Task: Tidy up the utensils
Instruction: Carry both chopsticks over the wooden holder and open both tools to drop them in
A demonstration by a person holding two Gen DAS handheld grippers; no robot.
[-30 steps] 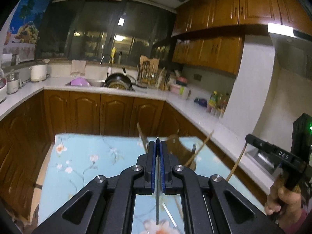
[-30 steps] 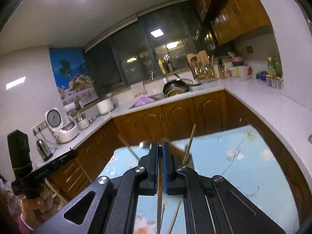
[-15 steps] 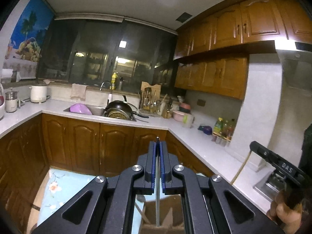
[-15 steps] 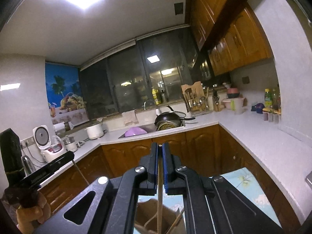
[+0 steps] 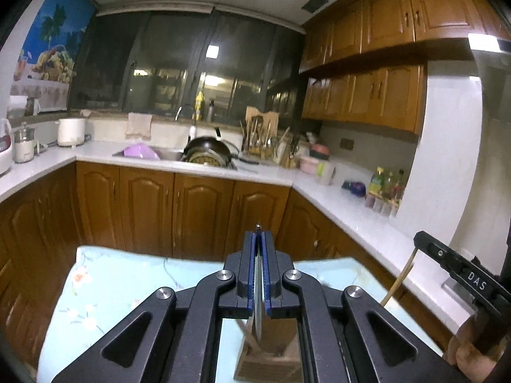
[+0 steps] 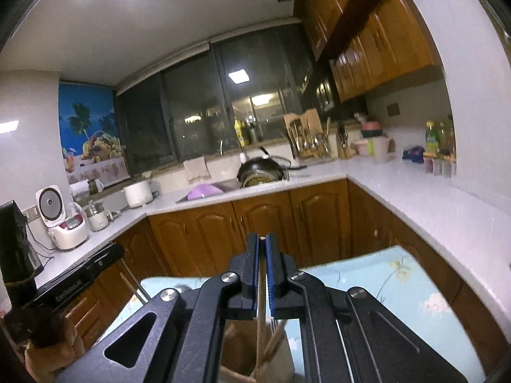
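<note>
Left hand-held gripper (image 5: 259, 239): I have it clenched on a thin flat metal utensil (image 5: 258, 319) — maybe a knife, I can't be sure. The blade hangs straight down from the pads.
Right hand-held gripper (image 6: 262, 244): I have it clenched on a wooden chopstick (image 6: 260, 312). Its top end just peeks out between the pads.
Holder box (image 5: 271, 348): a brown box on the desk (image 5: 105, 293), right under both grippers. In the right view I see more sticks and what looks like a fork already leaning inside it.
Why held this way: I keep each piece upright and tip-down so it can slide into the open top of the box.
Step, I think: lowering both pieces in — neither is let go yet.
Watch out: the tips could catch on the box rim or on the sticks already in there, so I'd go down slowly.
Rest of the room: the sink (image 5: 166, 154) and wok are well apart, at the back.
</note>
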